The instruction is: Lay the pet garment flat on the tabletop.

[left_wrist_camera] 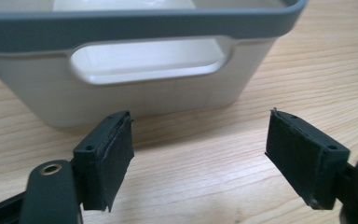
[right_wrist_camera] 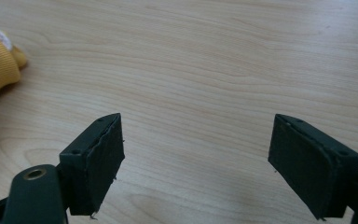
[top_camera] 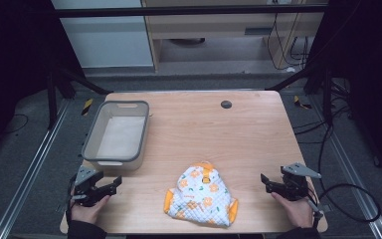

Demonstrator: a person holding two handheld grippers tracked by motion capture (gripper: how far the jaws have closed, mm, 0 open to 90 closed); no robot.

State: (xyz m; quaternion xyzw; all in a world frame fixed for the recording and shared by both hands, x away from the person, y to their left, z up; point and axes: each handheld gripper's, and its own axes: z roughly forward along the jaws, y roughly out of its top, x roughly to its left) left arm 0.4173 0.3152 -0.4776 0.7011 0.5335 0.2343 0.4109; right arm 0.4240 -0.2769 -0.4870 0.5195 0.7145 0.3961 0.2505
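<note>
Two hands are seen at the near edge of the wooden surface (top_camera: 258, 124), each wrapped around a hand-held gripper. On the left hand-held gripper (top_camera: 110, 183) the jaws are spread wide, with nothing between them. Just ahead of its tips, a grey-rimmed white bin (top_camera: 115, 133) is set on the surface; in the left gripper view its handle cut-out (left_wrist_camera: 149, 60) is faced directly, and bare wood is seen between the bin wall and the jaw pads.

On the right hand-held gripper (top_camera: 267, 182) the jaws are likewise spread, and nothing is pinched. Its tips are pointed toward the middle of the surface.

Between the two hand-held grippers, nearer the right one but apart from both, a quilted white garment (top_camera: 201, 196) with orange flowers and orange trim is laid crumpled on the surface. In the right gripper view, an orange edge of it (right_wrist_camera: 0, 65) is caught to the left of the left jaw, untouched.
</note>
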